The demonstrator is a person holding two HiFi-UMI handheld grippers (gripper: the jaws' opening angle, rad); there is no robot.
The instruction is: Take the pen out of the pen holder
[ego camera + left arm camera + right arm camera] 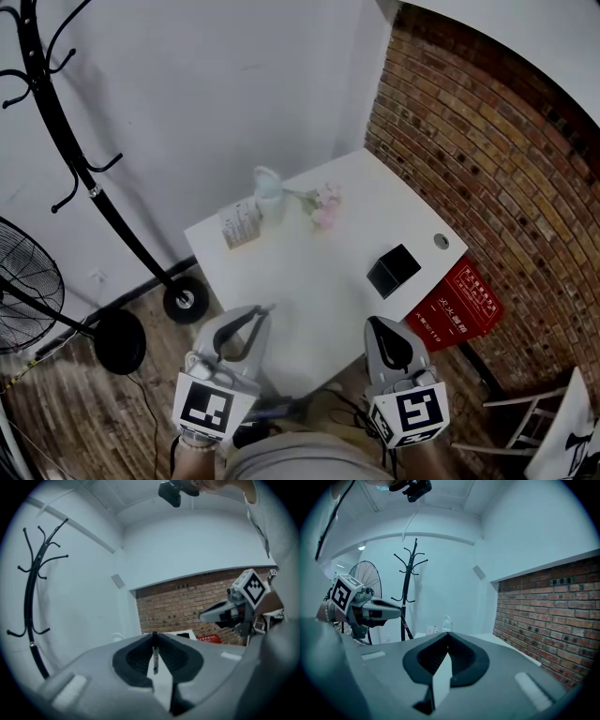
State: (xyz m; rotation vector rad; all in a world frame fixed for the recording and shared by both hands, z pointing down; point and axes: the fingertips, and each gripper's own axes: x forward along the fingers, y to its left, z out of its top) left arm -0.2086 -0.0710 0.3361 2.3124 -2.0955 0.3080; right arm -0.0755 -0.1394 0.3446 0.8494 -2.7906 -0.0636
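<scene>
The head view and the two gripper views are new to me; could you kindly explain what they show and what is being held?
There is no robot here: a person carries a two-jaw gripper in each hand. The head view comes from a camera on the person's head, looking down at a white table. The left gripper shows at its left, the right gripper at its right. Each gripper view comes from a camera riding on that gripper and looking along its jaws. On the table stand a black pen holder, pink flowers and a small stand near the wall. The left jaws pinch a pen; the right jaws are together with nothing between them.
</scene>
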